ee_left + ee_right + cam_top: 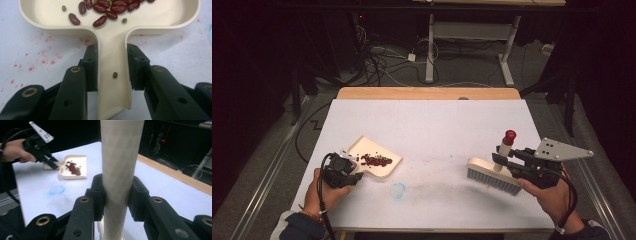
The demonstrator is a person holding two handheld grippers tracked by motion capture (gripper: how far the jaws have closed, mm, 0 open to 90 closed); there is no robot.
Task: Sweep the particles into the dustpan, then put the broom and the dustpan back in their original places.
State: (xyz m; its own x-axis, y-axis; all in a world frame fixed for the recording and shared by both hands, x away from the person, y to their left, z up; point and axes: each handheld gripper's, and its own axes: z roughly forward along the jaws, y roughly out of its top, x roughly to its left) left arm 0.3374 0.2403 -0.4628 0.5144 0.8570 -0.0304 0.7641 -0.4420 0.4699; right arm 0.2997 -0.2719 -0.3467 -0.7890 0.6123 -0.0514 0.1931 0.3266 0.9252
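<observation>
A cream dustpan (362, 147) lies at the table's front left with a heap of red beans (376, 160) in it. My left gripper (354, 175) is shut on the dustpan's handle (112, 62); red beans (105, 10) and a few small green ones lie in the pan, one green bean (115, 74) on the handle. At the front right, my right gripper (499, 161) is shut on the cream handle (120, 167) of a brush (493, 177) with grey bristles and a red cap (510, 135). The bristles rest on the table. The dustpan (80, 176) and my left gripper (54, 164) show far off.
The white table top (427, 125) has a blue smudge (398, 190) near its front middle and faint red specks. A wooden strip (427, 93) runs along the far edge. Beyond it stand a desk frame (472, 35) and floor cables (387, 60).
</observation>
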